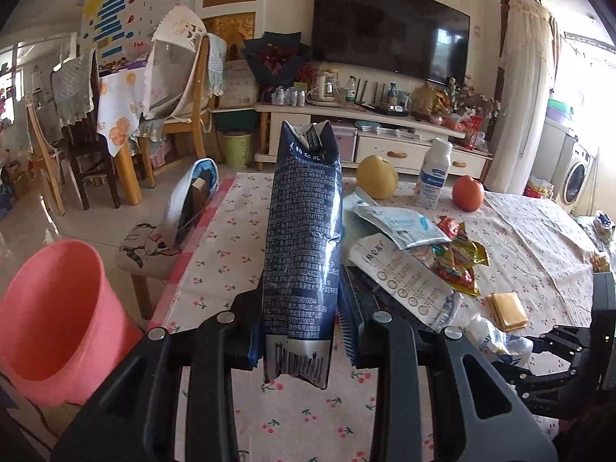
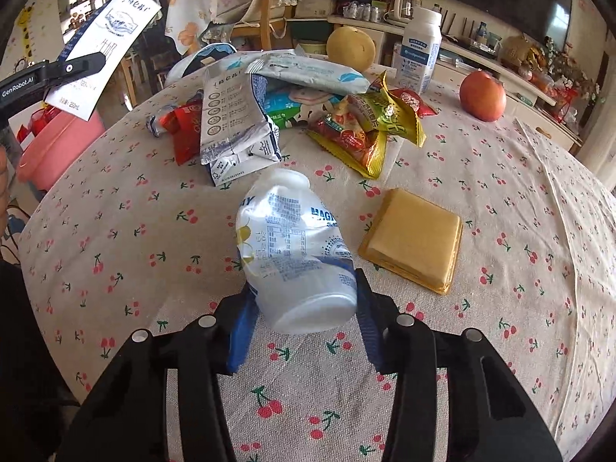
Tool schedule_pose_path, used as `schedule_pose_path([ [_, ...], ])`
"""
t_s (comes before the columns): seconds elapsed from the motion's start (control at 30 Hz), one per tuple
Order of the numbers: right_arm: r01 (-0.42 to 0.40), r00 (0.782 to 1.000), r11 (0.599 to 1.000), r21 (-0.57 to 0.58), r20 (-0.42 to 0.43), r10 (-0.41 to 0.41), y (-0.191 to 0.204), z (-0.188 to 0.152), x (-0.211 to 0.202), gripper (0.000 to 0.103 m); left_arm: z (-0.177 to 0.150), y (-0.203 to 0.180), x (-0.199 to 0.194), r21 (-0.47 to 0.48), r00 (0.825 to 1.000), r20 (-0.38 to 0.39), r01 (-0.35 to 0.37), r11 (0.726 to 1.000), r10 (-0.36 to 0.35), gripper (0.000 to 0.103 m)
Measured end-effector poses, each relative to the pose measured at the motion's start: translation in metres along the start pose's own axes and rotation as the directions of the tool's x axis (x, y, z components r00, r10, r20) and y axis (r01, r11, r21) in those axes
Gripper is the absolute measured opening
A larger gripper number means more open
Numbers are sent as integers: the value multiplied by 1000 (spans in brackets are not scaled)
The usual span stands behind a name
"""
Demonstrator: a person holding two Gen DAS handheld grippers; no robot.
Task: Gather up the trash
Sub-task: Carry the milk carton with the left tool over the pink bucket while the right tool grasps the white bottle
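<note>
- Left gripper (image 1: 300, 331): clamped on a flattened dark carton (image 1: 302, 238), held upright above the desk (image 1: 215, 269) edge, near the pink bucket (image 1: 54, 308).
- Right gripper (image 2: 304, 308): fingers on either side of a crumpled white bottle (image 2: 296, 246) on the desk; whether they press it cannot be told.
- Wrappers (image 2: 365, 131) lie beyond the bottle.

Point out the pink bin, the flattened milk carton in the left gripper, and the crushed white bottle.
pink bin (image 1: 57, 308), left wrist view, inner wall.
flattened milk carton (image 1: 304, 231), left wrist view, printed side.
crushed white bottle (image 2: 296, 246), right wrist view, label.
</note>
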State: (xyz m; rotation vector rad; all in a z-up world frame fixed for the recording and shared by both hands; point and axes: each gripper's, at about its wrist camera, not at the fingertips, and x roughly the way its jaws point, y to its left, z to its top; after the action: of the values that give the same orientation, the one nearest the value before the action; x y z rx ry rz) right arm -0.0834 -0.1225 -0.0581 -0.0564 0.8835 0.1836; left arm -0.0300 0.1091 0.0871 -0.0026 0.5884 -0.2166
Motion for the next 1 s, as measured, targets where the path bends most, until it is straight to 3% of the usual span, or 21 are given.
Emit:
schedule_pose_path([
  [0.23,38,998,998,59,56,-42,9,5,-17,48,4,35,-4,-54,994,30,-101,993,102,33],
  [0.4,24,994,998,52,103,-29,29,24,-30,48,9,67,-6,-100,978,41,-202,974,207,33],
  [0.57,-42,989,999,9,141,40,69,55,-38,48,11,101,-10,-143,948,47,-306,941,315,33],
  [0.73,-151,973,987,-57,166,158,122,98,-39,48,10,142,-13,-198,912,23,-397,896,409,33],
  [1.0,-259,947,942,-214,134,291,226,164,-15,48,2,203,-18,-315,878,-47,-466,827,477,34],
])
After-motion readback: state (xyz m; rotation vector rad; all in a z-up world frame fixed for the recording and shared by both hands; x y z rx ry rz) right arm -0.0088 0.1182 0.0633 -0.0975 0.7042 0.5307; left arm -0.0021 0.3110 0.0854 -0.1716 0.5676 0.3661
